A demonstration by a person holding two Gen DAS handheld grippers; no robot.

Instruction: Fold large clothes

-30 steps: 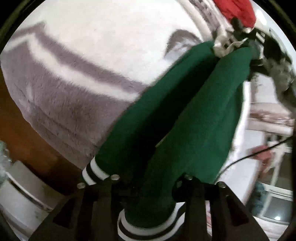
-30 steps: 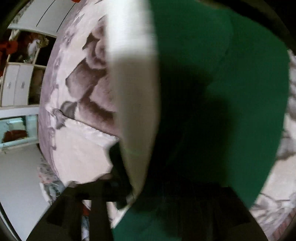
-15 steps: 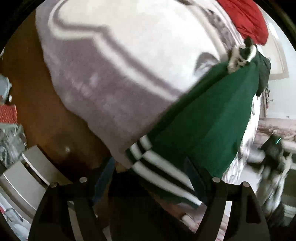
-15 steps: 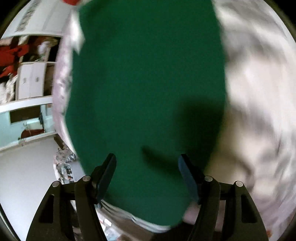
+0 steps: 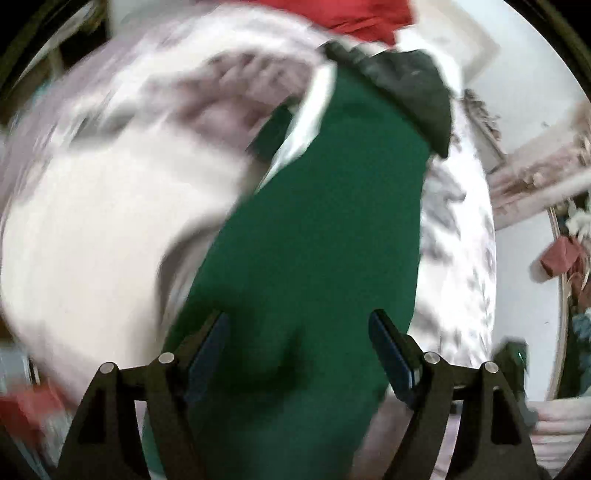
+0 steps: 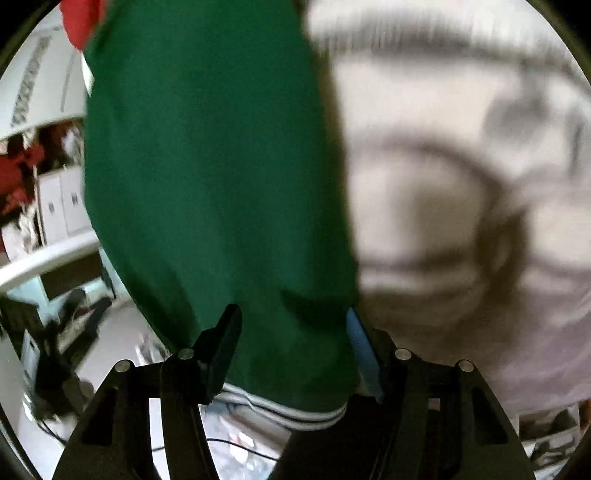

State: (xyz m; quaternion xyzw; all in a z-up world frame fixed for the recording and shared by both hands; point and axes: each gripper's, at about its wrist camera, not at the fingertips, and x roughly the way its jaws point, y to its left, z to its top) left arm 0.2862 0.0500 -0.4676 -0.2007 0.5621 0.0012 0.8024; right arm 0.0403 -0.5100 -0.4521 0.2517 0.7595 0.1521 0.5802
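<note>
A green garment [image 5: 317, 236] with white trim and a dark collar lies lengthwise on a grey-and-white fleece blanket [image 5: 110, 229]. My left gripper [image 5: 299, 332] is open just above the garment's near end, fingers apart on either side of the cloth. In the right wrist view the same green garment [image 6: 207, 177] fills the left half, its striped white hem [image 6: 280, 413] near the gripper base. My right gripper [image 6: 293, 326] is open over the garment's edge, holding nothing. Both views are motion-blurred.
A red cloth [image 5: 354, 18] lies beyond the garment's collar. The fleece blanket [image 6: 461, 184] spreads to the right in the right wrist view. White cabinets [image 6: 59, 206] and floor clutter [image 6: 55, 332] show at the left. A wall and furniture [image 5: 535, 184] stand at the right.
Both grippers opened and let go of the green garment, which now lies flat on the blanket. Both cameras have swung and look along the garment.
</note>
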